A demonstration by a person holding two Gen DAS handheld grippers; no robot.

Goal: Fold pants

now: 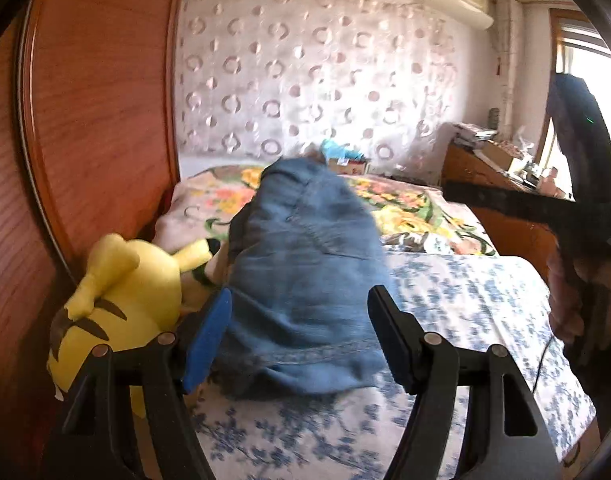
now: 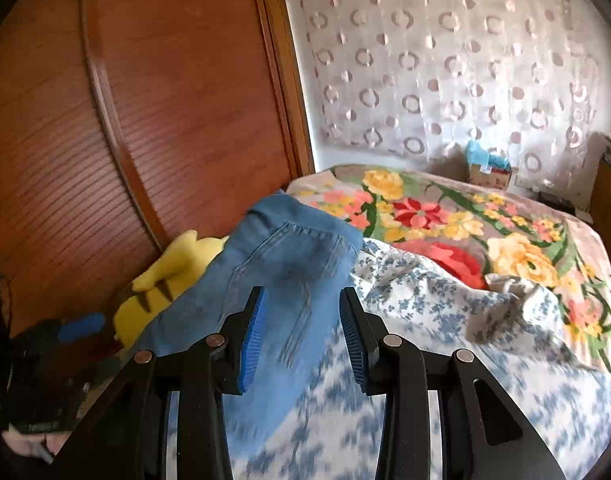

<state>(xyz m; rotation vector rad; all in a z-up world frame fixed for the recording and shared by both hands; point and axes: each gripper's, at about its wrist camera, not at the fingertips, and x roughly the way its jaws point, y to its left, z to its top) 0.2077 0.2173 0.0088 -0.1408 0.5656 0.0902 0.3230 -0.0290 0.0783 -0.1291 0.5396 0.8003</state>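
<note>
Nearest my left camera, the left gripper [image 1: 301, 332] is standing with its jaws wide apart, gripping nothing; the jeans [image 1: 301, 280] are lying beyond the fingertips on the blue-flowered sheet [image 1: 465, 304].

Going left to right in the left view:
- wooden wardrobe door [image 1: 97, 100], filling the left side;
- yellow plush toy [image 1: 121, 292], lying against the door and just beside the jeans;
- jeans, bunched in a folded heap in the middle of the bed;
- bright floral blanket [image 1: 405, 200], spreading behind them;
- person's hand [image 1: 565, 292], gripping the other tool's handle at the right edge.

In my right camera, the right gripper [image 2: 303, 340] is showing its blue pads parted with nothing pressed between them; the jeans [image 2: 289, 252] are lying ahead of and below the tips, a pocket facing up. The plush toy [image 2: 165, 284] is sitting left of them, the floral blanket [image 2: 485, 232] right.
</note>
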